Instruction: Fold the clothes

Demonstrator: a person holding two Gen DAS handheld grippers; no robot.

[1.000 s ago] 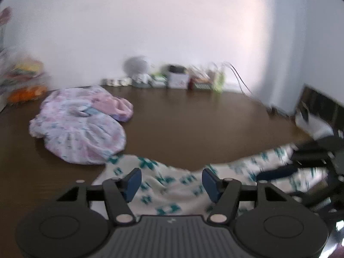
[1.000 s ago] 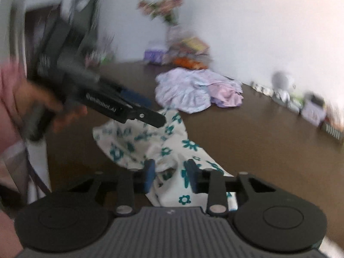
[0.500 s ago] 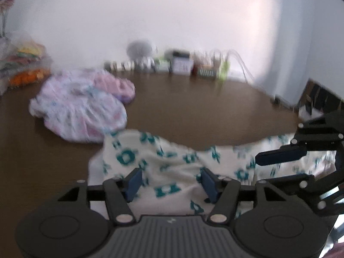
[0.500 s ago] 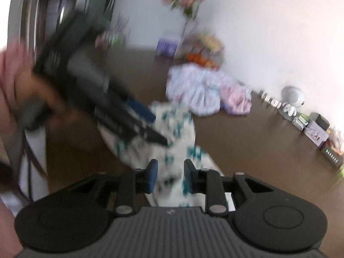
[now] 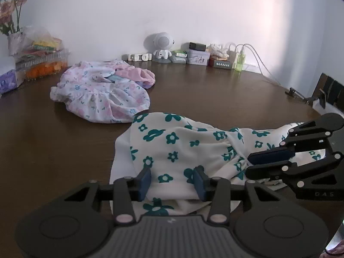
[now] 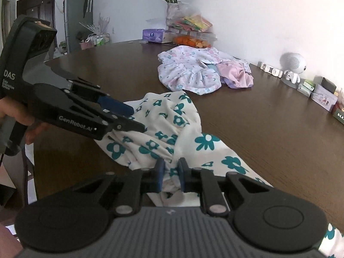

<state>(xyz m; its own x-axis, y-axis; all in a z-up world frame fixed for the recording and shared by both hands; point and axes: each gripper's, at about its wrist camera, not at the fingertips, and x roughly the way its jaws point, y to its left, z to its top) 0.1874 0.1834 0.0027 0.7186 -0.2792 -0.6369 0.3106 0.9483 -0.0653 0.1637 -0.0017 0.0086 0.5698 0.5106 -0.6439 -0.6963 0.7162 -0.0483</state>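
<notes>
My right gripper (image 6: 171, 177) pinches a bunched edge of the flowered garment (image 5: 182, 148) on the near table (image 5: 64, 150), while my left gripper (image 5: 172, 180) stands open over it, so I can spread it flat.

A lived-in home, likely a dining room; a dark wooden tabletop (image 5: 193, 90) stands against a white wall; at upper left a vase of roses (image 5: 13, 19) above bagged snacks (image 5: 40, 49); along the wall a small robot-shaped speaker (image 5: 161, 45), boxes and chargers; in the right wrist view, a purple tissue box (image 6: 153, 35) and a dark doorway (image 6: 36, 17) at upper left.
</notes>
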